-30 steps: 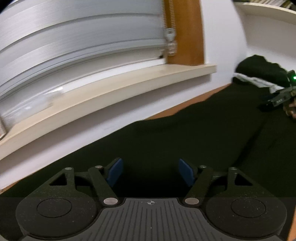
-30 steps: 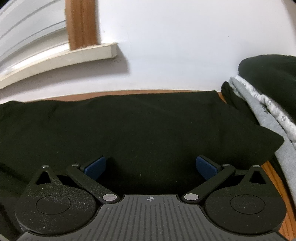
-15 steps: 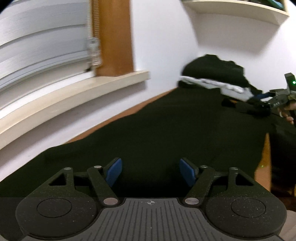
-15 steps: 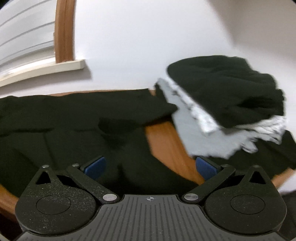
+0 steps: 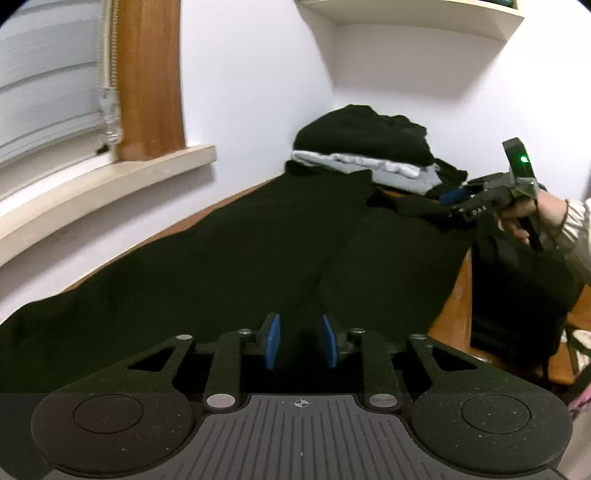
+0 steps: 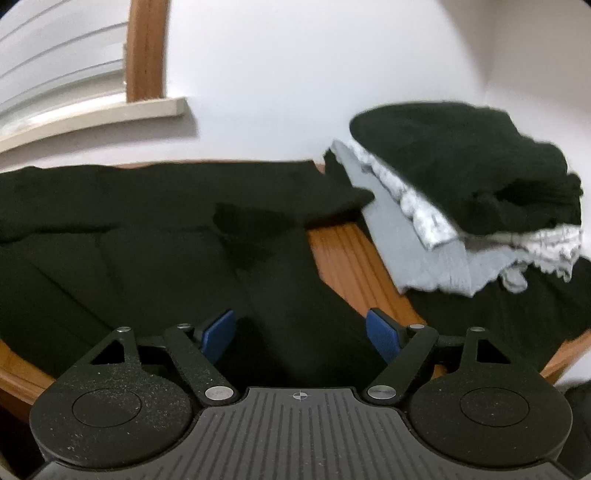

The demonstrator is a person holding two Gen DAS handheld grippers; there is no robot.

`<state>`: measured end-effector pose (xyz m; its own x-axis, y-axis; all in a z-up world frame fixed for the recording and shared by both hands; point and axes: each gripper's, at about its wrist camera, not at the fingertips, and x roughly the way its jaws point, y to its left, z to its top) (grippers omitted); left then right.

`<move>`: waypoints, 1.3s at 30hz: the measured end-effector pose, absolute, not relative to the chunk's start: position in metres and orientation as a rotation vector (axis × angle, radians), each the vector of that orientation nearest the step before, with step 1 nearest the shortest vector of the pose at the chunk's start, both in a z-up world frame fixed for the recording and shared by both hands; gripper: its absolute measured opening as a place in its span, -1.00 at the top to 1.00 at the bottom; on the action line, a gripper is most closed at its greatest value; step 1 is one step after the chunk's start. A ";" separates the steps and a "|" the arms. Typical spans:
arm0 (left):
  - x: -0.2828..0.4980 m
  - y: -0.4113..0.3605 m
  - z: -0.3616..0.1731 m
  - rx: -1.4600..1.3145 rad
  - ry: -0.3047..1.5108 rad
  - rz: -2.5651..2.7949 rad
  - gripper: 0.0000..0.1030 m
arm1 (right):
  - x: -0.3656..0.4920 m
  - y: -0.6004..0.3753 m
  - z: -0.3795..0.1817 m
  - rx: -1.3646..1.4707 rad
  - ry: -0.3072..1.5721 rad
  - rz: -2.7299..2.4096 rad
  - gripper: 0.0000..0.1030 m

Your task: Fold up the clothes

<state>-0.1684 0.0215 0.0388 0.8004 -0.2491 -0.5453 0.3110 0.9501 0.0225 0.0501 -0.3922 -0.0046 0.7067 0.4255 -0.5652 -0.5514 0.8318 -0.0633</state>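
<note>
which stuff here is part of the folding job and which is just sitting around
In the job:
black garment spread on the table
left gripper, jaws narrowed over the cloth
right gripper, open

Lying about:
pile of folded clothes
window sill
wall shelf

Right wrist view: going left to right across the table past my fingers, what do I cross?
Black garment spread flat → bare strip of wooden table → stack of folded clothes, grey and white layers under a black piece on top.
</note>
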 end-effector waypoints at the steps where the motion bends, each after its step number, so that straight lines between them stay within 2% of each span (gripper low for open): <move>1: -0.179 0.029 0.041 0.109 0.561 -0.279 0.27 | 0.048 -0.392 -0.005 -0.234 0.561 0.545 -0.52; 3: -0.204 0.054 0.048 0.090 0.546 -0.209 0.16 | 0.044 -0.391 -0.006 -0.233 0.550 0.541 -0.53; 6: -0.252 0.096 0.059 0.064 0.539 -0.068 0.12 | 0.037 -0.385 -0.006 -0.238 0.529 0.546 -0.53; 9: -0.309 0.140 0.065 0.027 0.551 0.096 -0.05 | 0.028 -0.366 -0.001 -0.257 0.499 0.587 -0.53; 16: -0.431 0.212 0.064 -0.079 0.552 0.399 -0.16 | 0.001 -0.277 0.014 -0.289 0.458 0.820 -0.53; 21: -0.478 0.230 0.053 -0.132 0.536 0.496 -0.20 | -0.032 -0.188 0.014 -0.321 0.464 1.042 -0.53; 29: -0.497 0.240 0.042 -0.167 0.526 0.506 -0.22 | -0.095 -0.067 0.018 -0.389 0.422 1.313 -0.52; 39: -0.498 0.237 0.036 -0.181 0.520 0.503 -0.29 | -0.167 0.041 0.022 -0.620 0.342 1.521 -0.50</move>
<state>-0.4976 0.2371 0.0363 0.7502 0.4127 -0.5166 -0.5024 0.8637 -0.0396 -0.1671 0.0412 0.0217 0.0441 0.8179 -0.5737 -0.9848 -0.0609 -0.1626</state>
